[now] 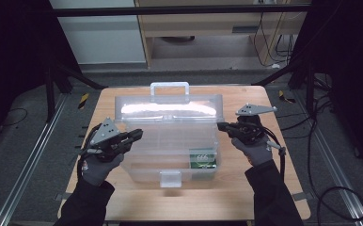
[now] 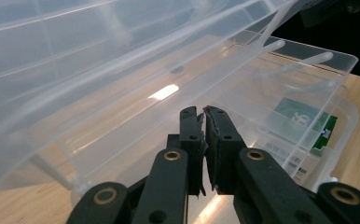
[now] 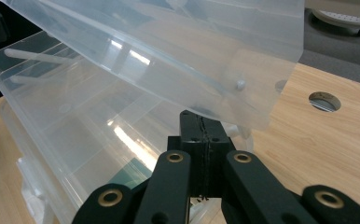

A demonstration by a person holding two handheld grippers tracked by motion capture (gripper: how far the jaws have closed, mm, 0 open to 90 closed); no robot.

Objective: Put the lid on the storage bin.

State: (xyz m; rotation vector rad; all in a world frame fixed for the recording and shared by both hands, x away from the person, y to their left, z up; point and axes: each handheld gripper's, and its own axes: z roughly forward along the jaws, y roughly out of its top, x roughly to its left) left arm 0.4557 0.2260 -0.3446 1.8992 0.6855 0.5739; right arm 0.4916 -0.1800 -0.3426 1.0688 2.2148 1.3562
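On the counter [image 1: 137, 197] sits the clear plastic box [image 1: 170, 155], lid [image 1: 169, 107] half raised; the left gripper [image 1: 135, 135] and right gripper [image 1: 223, 126] flank it, jaws together and empty. Push the lid's side edges evenly from both ends so it swings without twisting

Clear plastic box [image 1: 170, 141], lid [image 1: 169, 107] raised, seemingly half-open, mid-table.

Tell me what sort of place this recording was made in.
Probably a lab or workshop recording station, not a home. A small light wooden table stands inside a dark metal frame, black cables trail over the grey floor, and a clear plastic compartment box sits open between two hand-held grippers.
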